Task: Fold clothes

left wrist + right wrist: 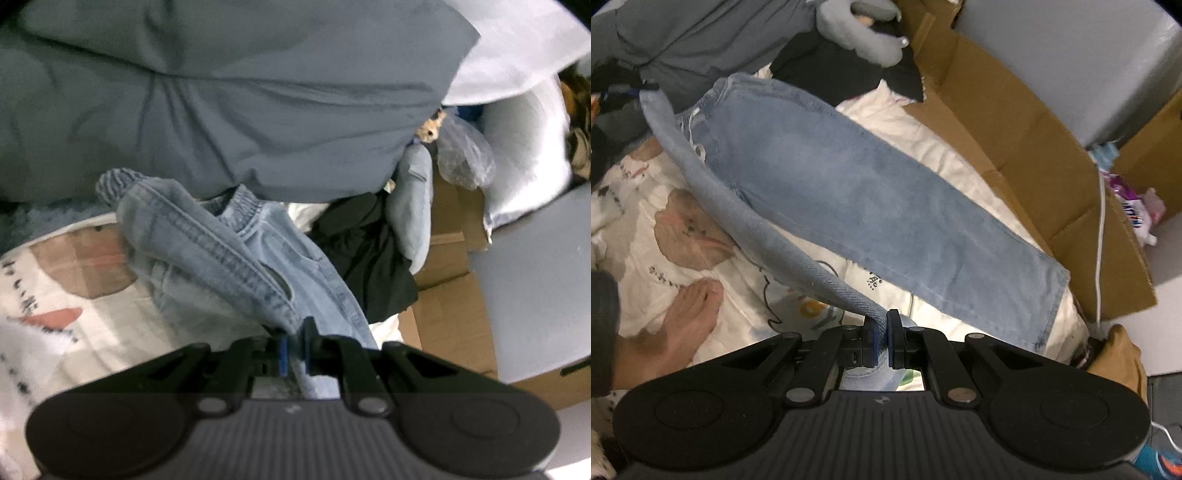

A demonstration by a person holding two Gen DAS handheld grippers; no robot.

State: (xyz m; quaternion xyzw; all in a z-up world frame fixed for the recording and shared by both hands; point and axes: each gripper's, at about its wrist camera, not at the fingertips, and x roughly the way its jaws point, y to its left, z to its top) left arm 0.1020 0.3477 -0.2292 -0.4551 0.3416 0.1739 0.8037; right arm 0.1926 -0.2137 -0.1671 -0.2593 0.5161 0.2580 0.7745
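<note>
A pair of light blue jeans (868,192) hangs stretched above the patterned bedsheet (657,206), held at both ends. My right gripper (884,339) is shut on a folded denim edge near the leg's hem. In the left wrist view the bunched waist end of the jeans (221,251), with its elastic band, runs down into my left gripper (293,347), which is shut on the denim. From the right wrist view the left gripper (642,88) shows small and dark at the upper left, holding the far corner up.
A person's bare foot (690,314) rests on the sheet left of my right gripper. An open cardboard box (1015,147) borders the bed on the right. A black garment (365,251), a grey plush toy (864,40) and a grey-blue duvet (221,92) lie beyond the jeans.
</note>
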